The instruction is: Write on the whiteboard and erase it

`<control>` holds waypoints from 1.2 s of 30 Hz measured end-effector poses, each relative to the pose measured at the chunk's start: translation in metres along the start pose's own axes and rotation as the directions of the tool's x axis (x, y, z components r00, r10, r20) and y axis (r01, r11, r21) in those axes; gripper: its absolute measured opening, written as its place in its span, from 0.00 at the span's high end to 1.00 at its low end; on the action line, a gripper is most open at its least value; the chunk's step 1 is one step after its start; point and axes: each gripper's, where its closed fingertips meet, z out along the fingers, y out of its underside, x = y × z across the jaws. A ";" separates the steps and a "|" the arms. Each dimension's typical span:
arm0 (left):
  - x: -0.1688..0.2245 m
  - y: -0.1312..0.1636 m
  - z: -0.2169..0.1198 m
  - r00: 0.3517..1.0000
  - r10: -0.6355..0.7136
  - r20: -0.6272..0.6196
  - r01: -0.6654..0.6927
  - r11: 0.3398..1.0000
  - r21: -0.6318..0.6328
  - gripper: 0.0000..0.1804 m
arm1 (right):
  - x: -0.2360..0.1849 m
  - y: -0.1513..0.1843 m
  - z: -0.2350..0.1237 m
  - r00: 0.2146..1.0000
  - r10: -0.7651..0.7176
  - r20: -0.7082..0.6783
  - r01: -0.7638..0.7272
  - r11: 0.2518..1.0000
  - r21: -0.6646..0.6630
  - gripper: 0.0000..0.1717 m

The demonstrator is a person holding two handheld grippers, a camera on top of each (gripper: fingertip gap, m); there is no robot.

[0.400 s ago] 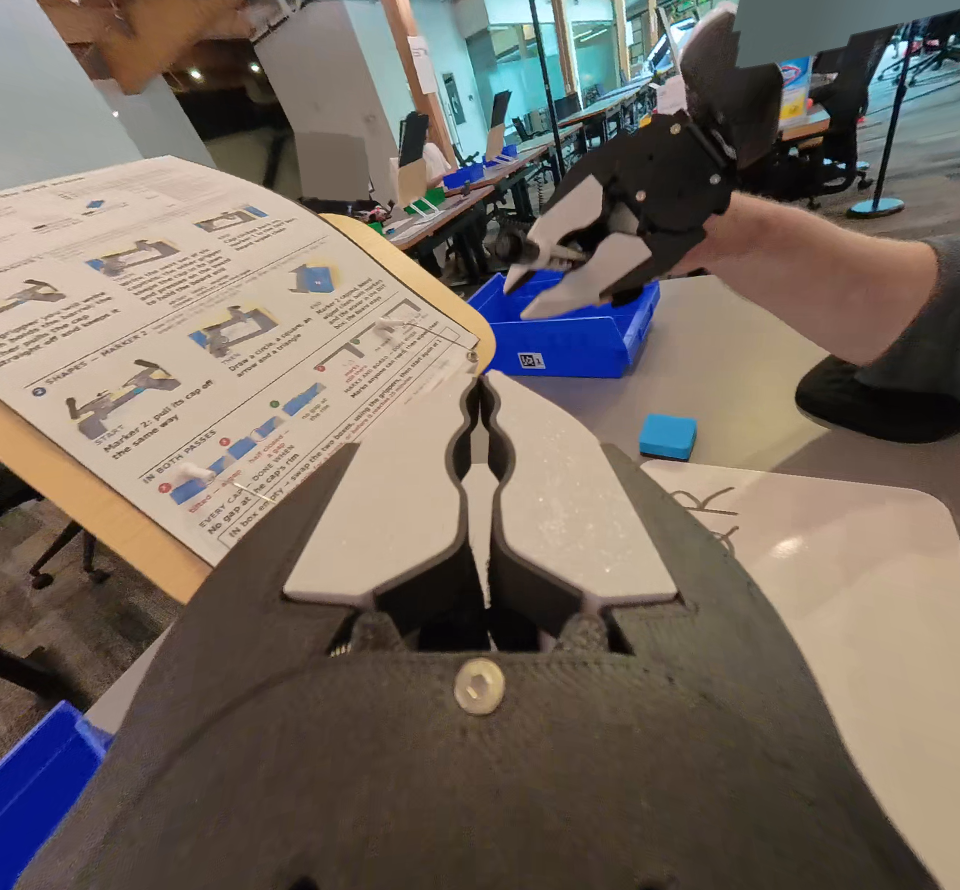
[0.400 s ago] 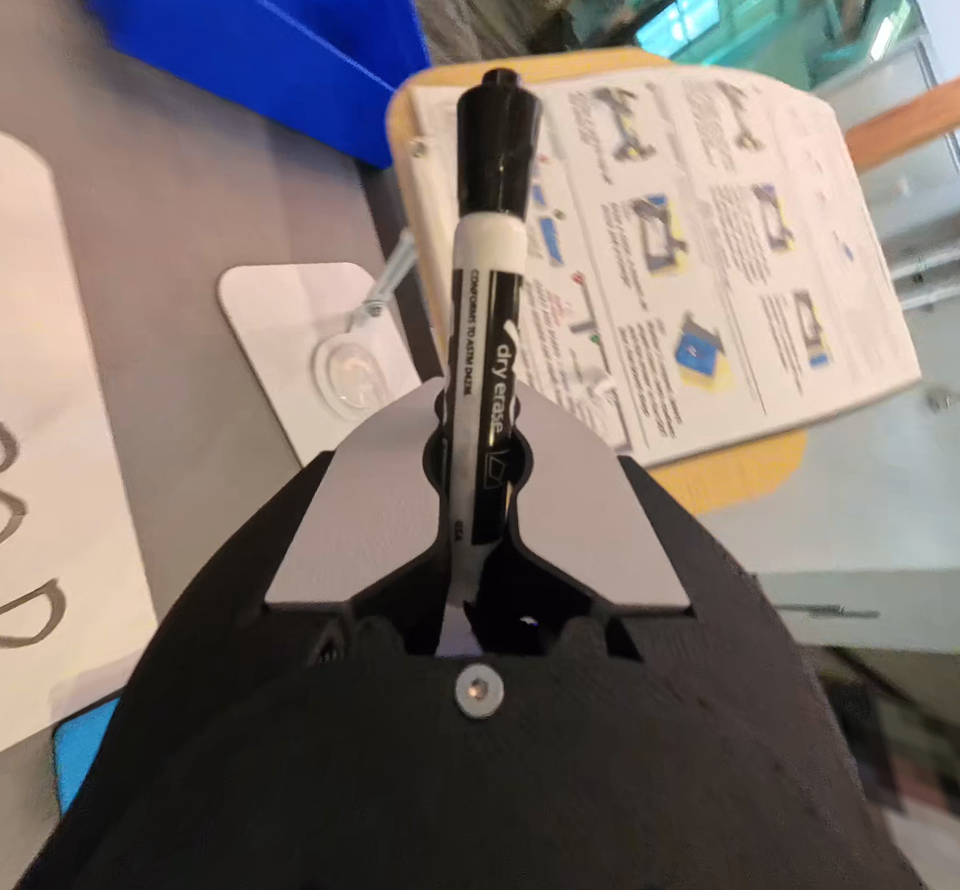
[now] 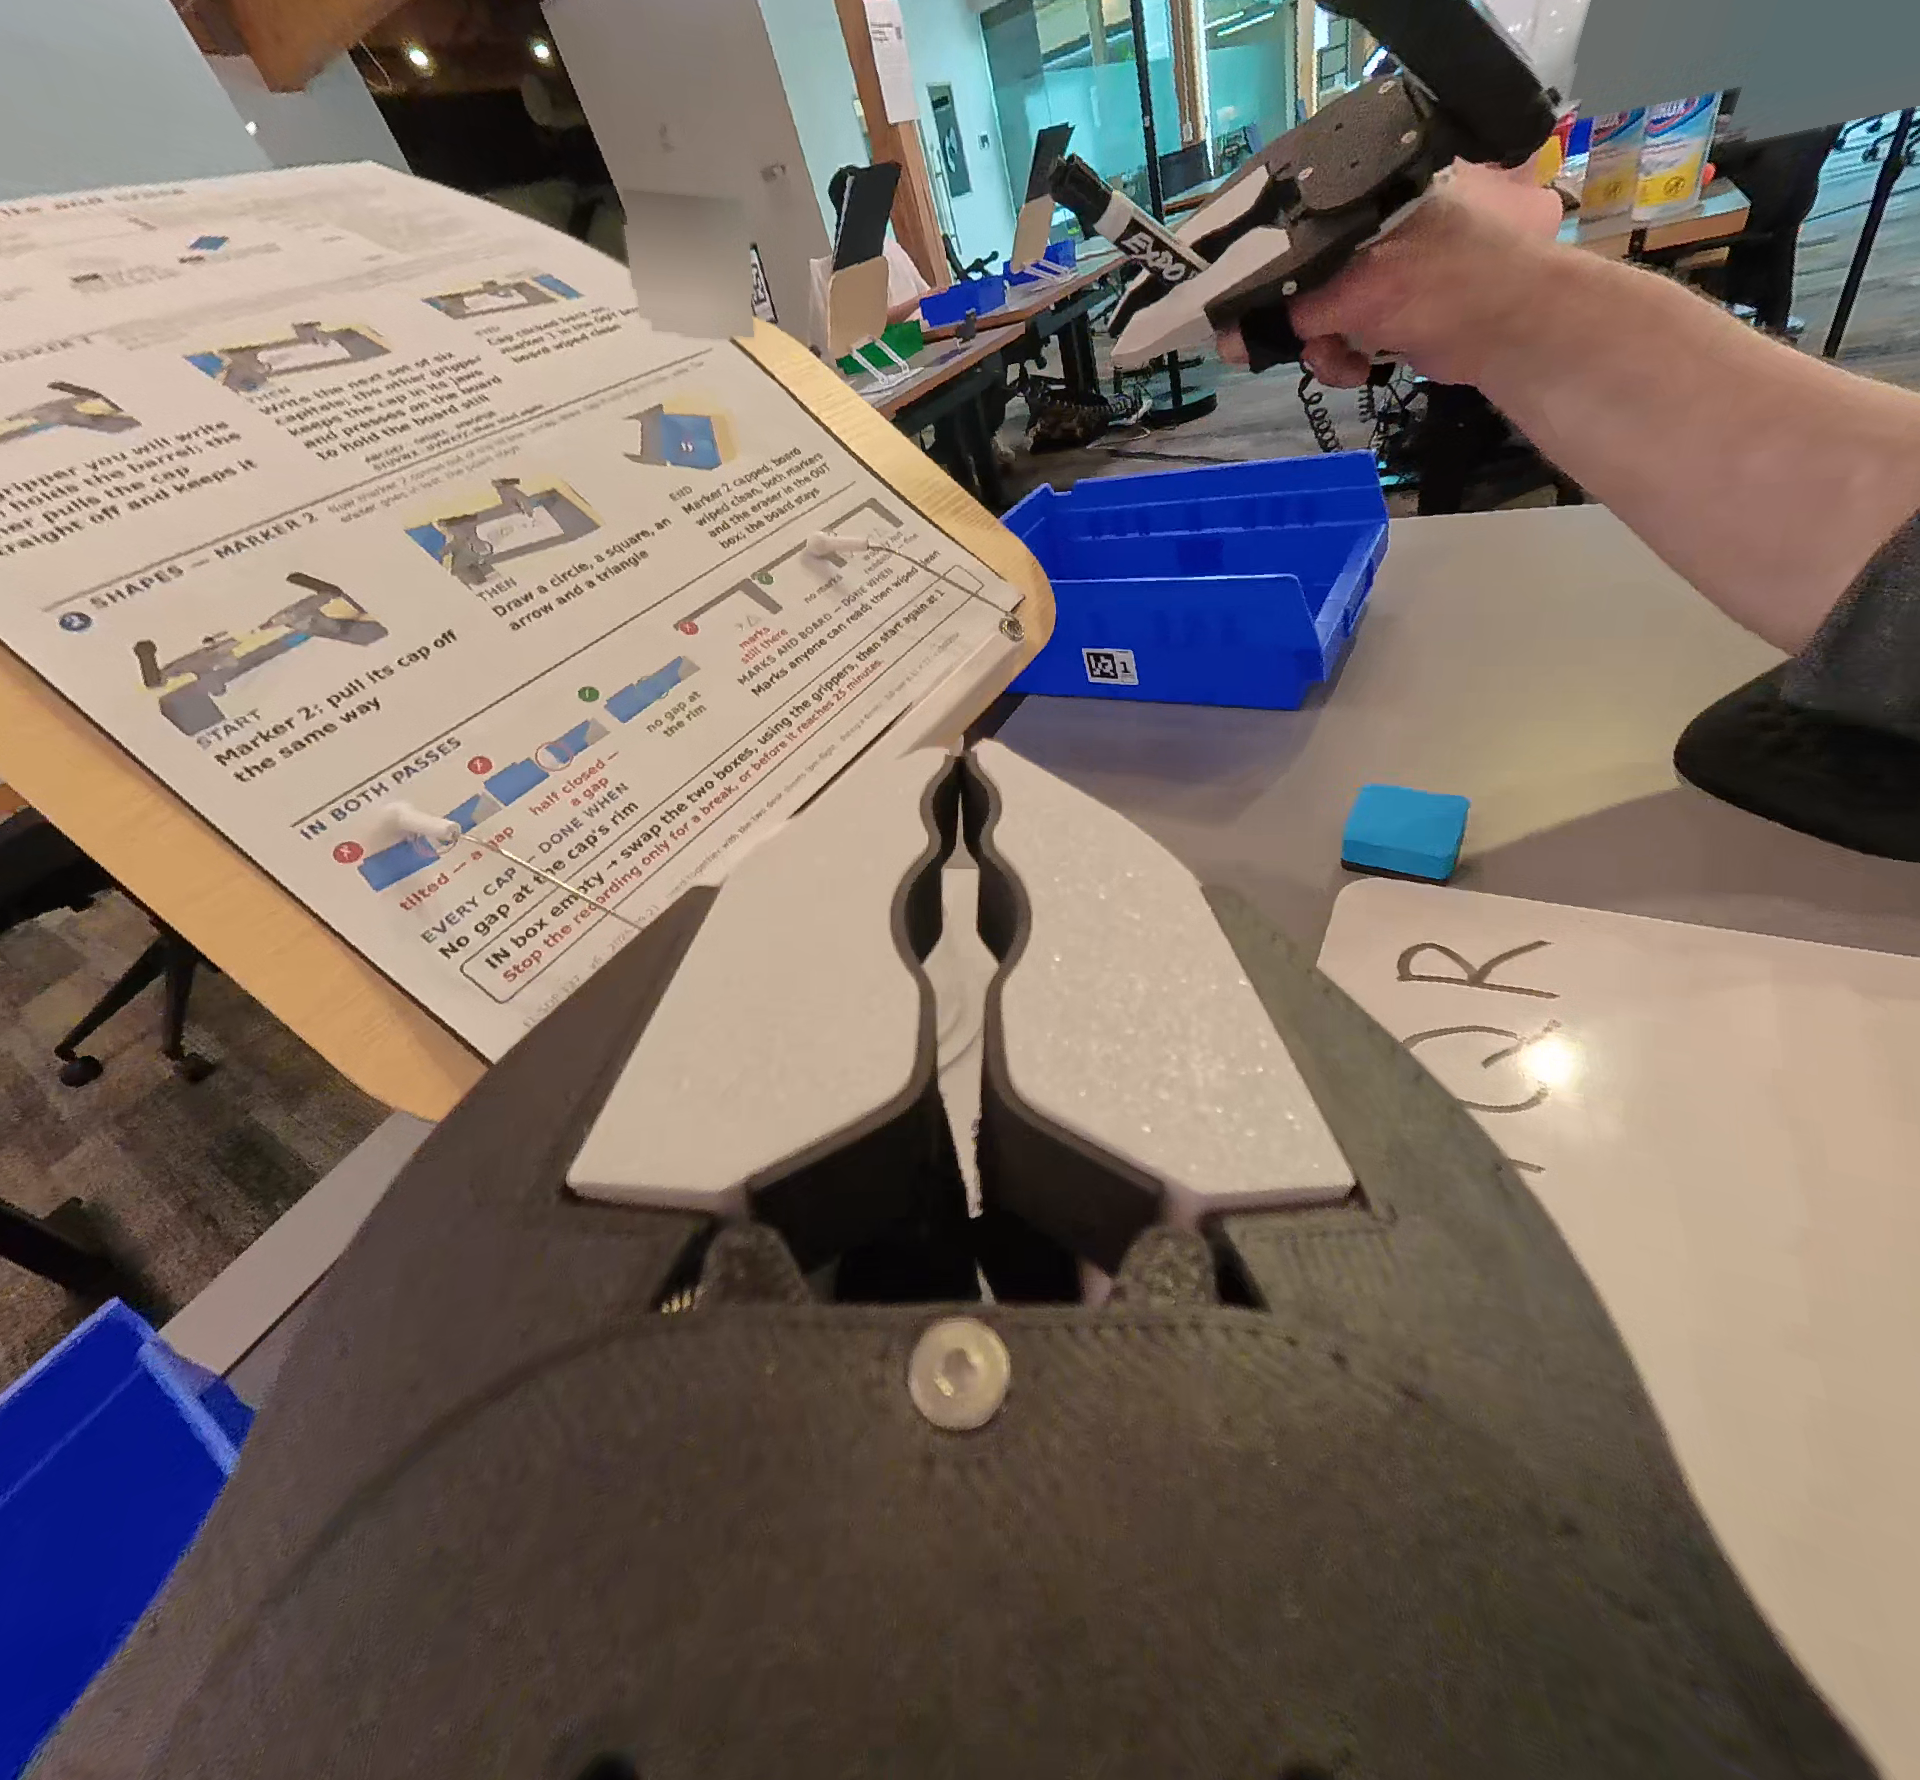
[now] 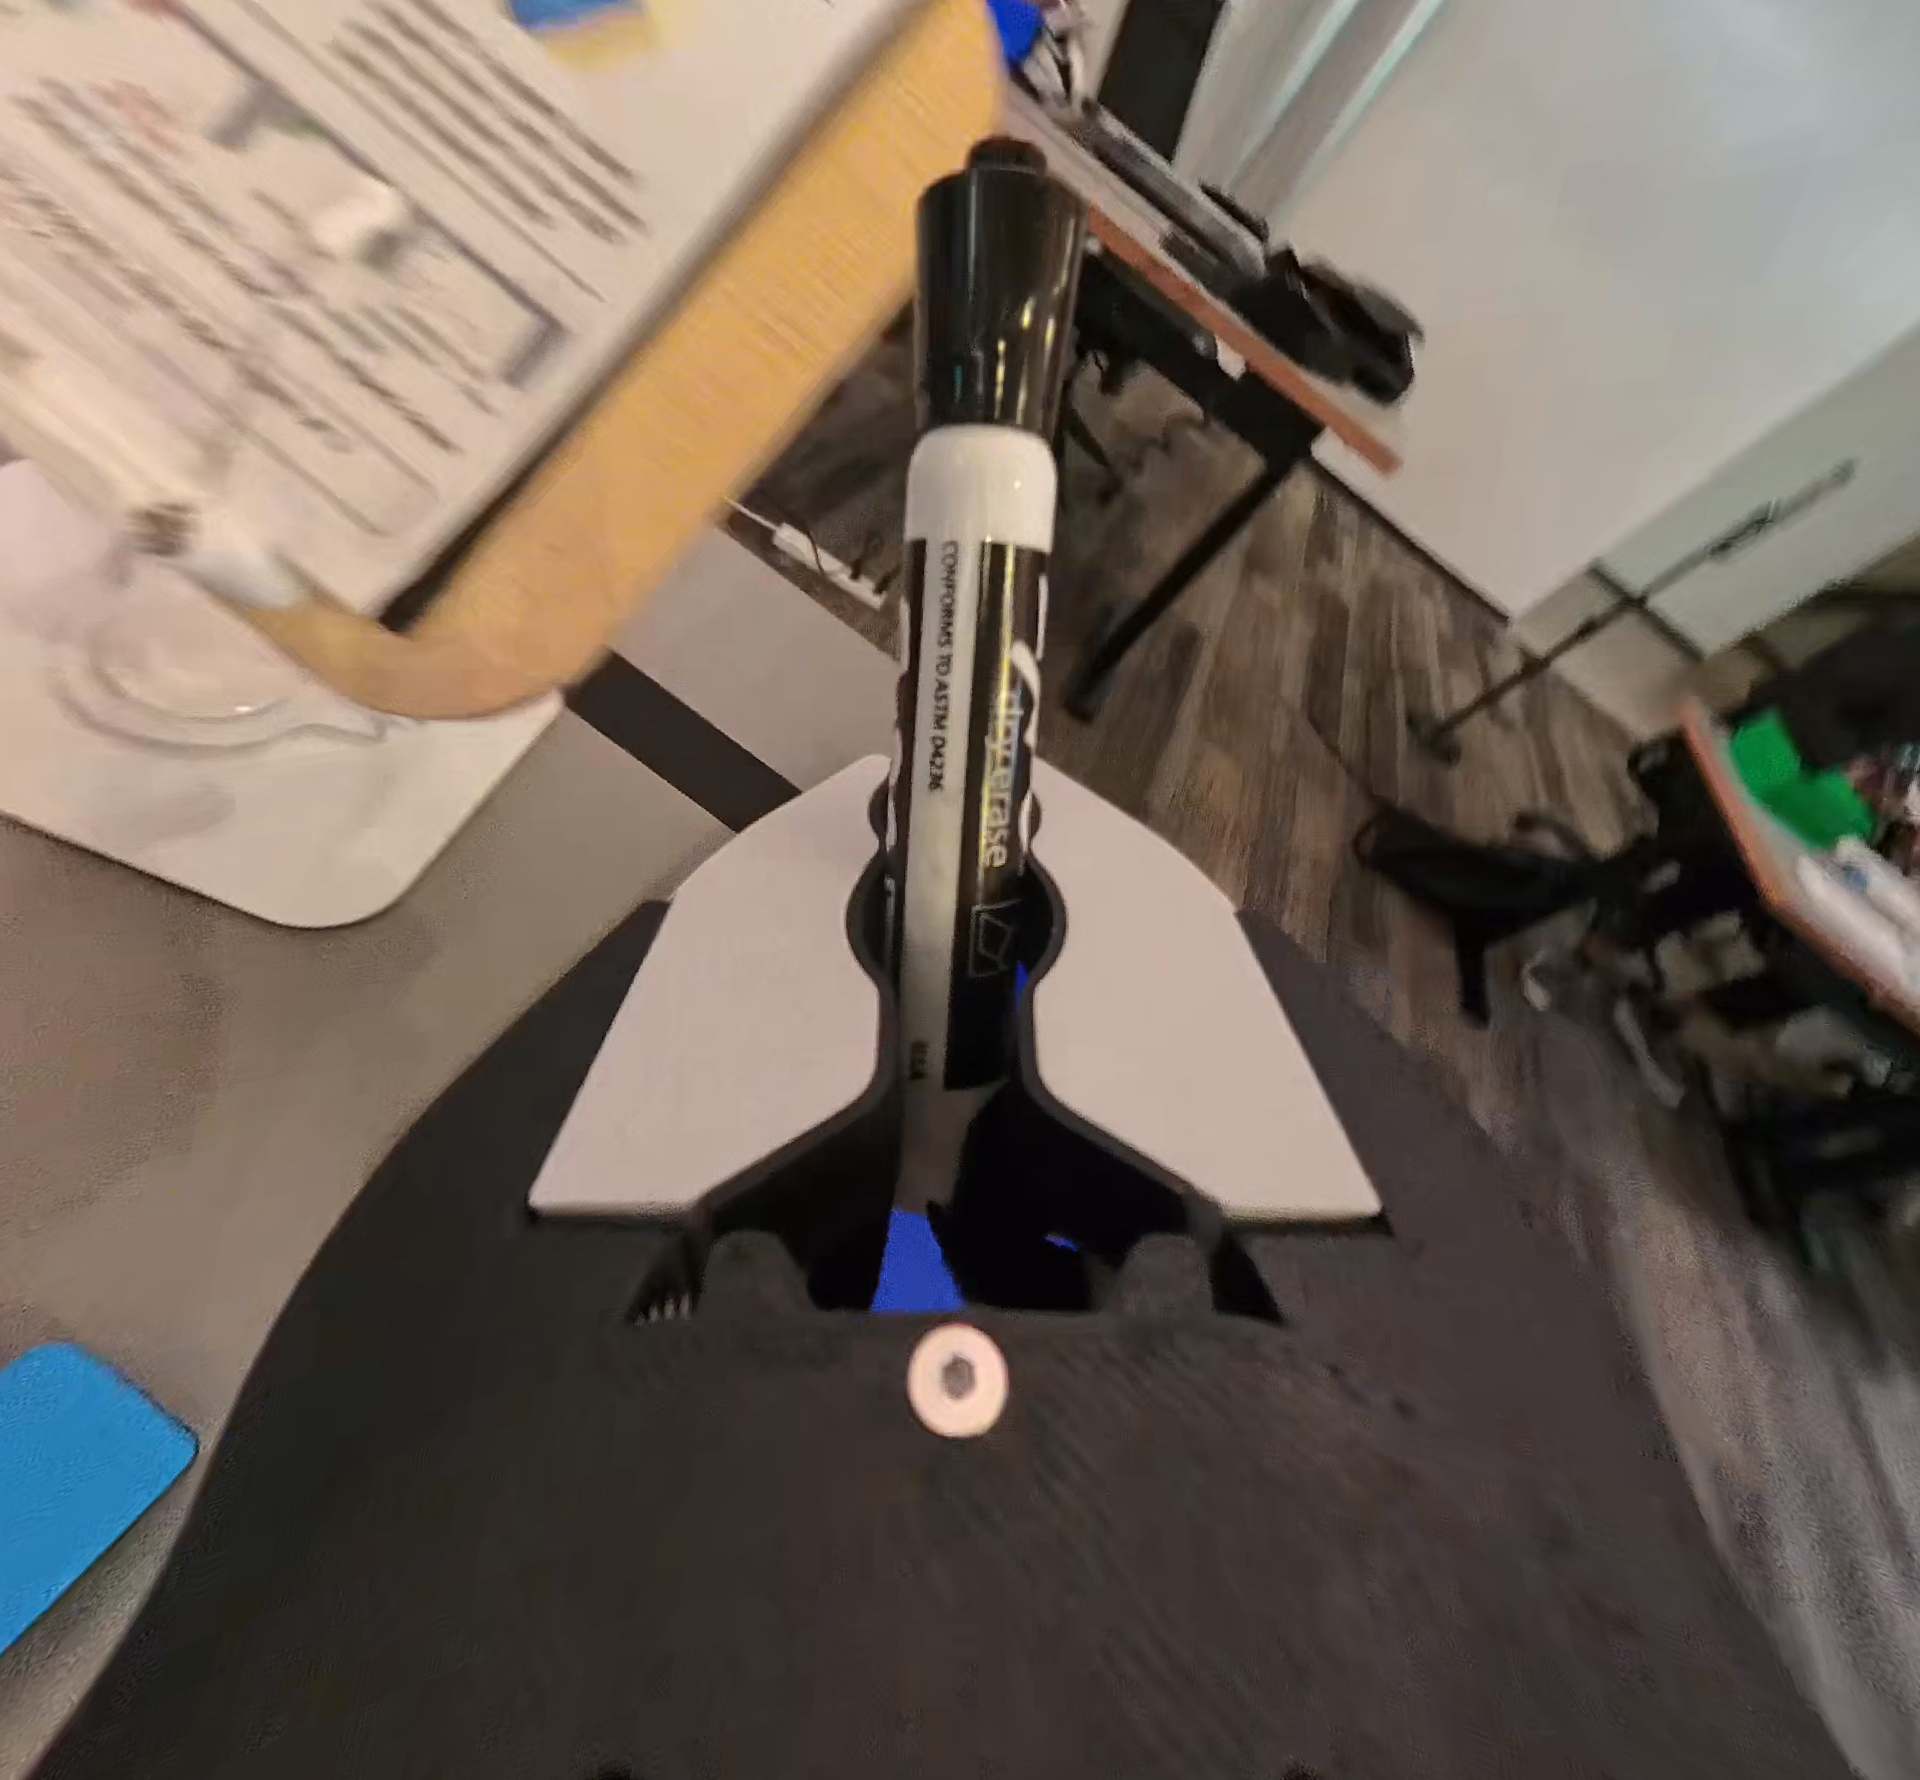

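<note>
Right gripper (image 4: 961, 795) clamps capped marker (image 4: 982, 525), axis along fingers | left gripper (image 3: 961, 774) closed, empty | whiteboard (image 3: 1714, 1159) below-right, nearer left.

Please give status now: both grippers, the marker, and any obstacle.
Left gripper shut, empty. Right gripper clamps capped black marker, raised off table. Whiteboard still marked; eraser beside it. No obstacle.

Open-plan office (rows of desks (image 3: 1039, 317))
</note>
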 end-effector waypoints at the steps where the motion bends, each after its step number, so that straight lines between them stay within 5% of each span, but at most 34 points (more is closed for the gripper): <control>1: 0.000 0.003 0.001 1.000 -0.003 -0.004 0.003 1.000 -0.005 1.00 | 0.014 0.013 0.003 0.999 0.048 -0.024 -0.049 0.998 -0.028 0.89; 8: -0.002 0.021 0.009 1.000 -0.020 -0.022 0.019 0.999 -0.047 1.00 | 0.047 0.128 0.039 0.946 0.319 -0.063 -0.323 0.898 -0.298 0.89; 16: -0.004 0.029 0.010 0.999 -0.022 -0.031 0.019 0.997 -0.073 1.00 | 0.031 0.195 0.067 0.903 0.427 -0.058 -0.404 0.794 -0.455 0.89; 25: 0.000 0.031 0.012 0.998 -0.026 -0.050 0.022 0.996 -0.083 1.00 | 0.014 0.241 0.076 0.894 0.445 -0.054 -0.388 0.706 -0.593 0.88; 36: 0.004 0.034 0.015 0.997 -0.027 -0.066 0.021 0.995 -0.095 0.99 | 0.011 0.246 0.080 0.883 0.462 -0.077 -0.408 0.677 -0.613 0.89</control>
